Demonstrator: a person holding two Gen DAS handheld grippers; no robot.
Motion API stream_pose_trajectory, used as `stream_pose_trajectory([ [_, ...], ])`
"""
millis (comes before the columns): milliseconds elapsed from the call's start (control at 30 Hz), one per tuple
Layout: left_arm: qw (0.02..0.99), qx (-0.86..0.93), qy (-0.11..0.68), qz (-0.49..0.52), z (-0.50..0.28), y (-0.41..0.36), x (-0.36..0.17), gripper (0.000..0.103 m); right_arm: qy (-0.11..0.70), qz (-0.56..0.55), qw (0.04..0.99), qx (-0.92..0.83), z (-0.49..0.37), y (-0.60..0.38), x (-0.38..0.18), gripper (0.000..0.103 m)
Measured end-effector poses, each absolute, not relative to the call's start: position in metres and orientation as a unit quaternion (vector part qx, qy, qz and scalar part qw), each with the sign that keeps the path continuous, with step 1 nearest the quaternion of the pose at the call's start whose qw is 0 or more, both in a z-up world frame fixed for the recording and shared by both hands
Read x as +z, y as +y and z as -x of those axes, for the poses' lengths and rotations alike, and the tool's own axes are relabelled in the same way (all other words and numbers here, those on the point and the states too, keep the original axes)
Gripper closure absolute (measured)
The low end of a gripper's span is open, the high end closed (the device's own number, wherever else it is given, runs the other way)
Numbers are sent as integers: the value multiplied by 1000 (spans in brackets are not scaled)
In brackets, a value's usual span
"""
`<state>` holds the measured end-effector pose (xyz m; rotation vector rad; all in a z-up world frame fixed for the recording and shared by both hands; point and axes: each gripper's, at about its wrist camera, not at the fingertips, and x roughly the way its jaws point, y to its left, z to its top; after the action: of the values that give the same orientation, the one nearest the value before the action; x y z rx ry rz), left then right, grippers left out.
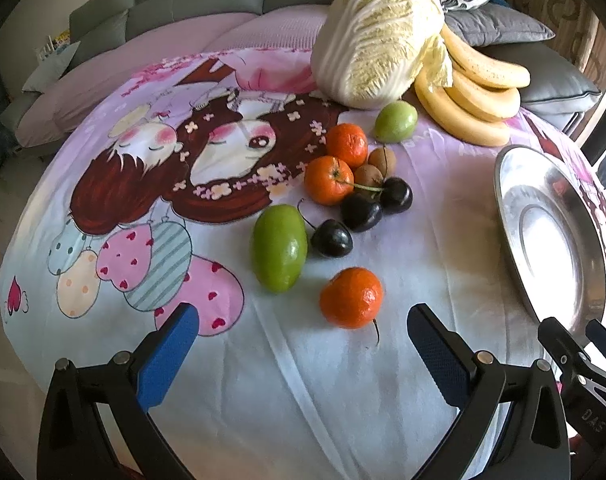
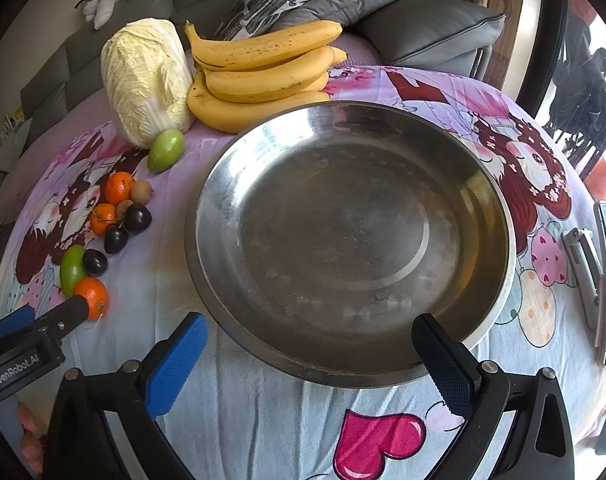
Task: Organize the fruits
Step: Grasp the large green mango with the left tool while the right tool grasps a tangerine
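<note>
Plainly, nothing is held yet: the left gripper has its blue-padded fingers spread wide and empty, and the right gripper is just as wide, also empty.

Nearest ahead of the left fingers, slightly toward the right one, sits a small round orange mandarin on the cartoon-printed cloth covering the bench. It should be light and fairly firm, with a pebbled skin that the pads ought to grip well; a moderate squeeze across its widest middle looks best, since too much pressure could bruise it.

Further out from the fingertips lies an oblong glossy green fruit, probably smooth and a little slippery, better taken across its short axis. Beside it are three dark round cherry-like fruits with thin stems; these look small, slick and soft, so a gentle, centred pinch seems wise. Two more mandarins, two brown kiwi-like fruits and a second green fruit lie beyond them.

Far past the fingers stand a pale napa cabbage and a bunch of yellow bananas, too bulky for one easy pinch.

The wide, shallow stainless steel dish lies directly before the right fingers, empty, and seems the likely destination.
</note>
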<state>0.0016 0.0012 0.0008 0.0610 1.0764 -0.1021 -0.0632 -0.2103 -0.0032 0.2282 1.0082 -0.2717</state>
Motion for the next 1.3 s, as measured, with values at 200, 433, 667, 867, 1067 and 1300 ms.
stream_pose_trajectory([
  [200,853,-56,518,12,-4,12,-2,0,461,-116,874,-99,60,-203,4,0],
  [433,854,-51,514,52,-11,36,5,0,455,-97,885,-34,50,-176,10,0],
  [667,845,-46,532,7,-21,43,10,0,467,-97,879,14,40,-151,14,0],
  [867,823,-52,566,17,-37,61,5,0,483,-69,872,38,26,-128,22,0],
  [1067,799,-85,596,6,-52,65,-4,9,520,-68,850,58,3,-103,12,0],
  [1300,781,-100,615,42,-73,69,-13,25,542,-81,833,76,-15,-83,-11,13],
])
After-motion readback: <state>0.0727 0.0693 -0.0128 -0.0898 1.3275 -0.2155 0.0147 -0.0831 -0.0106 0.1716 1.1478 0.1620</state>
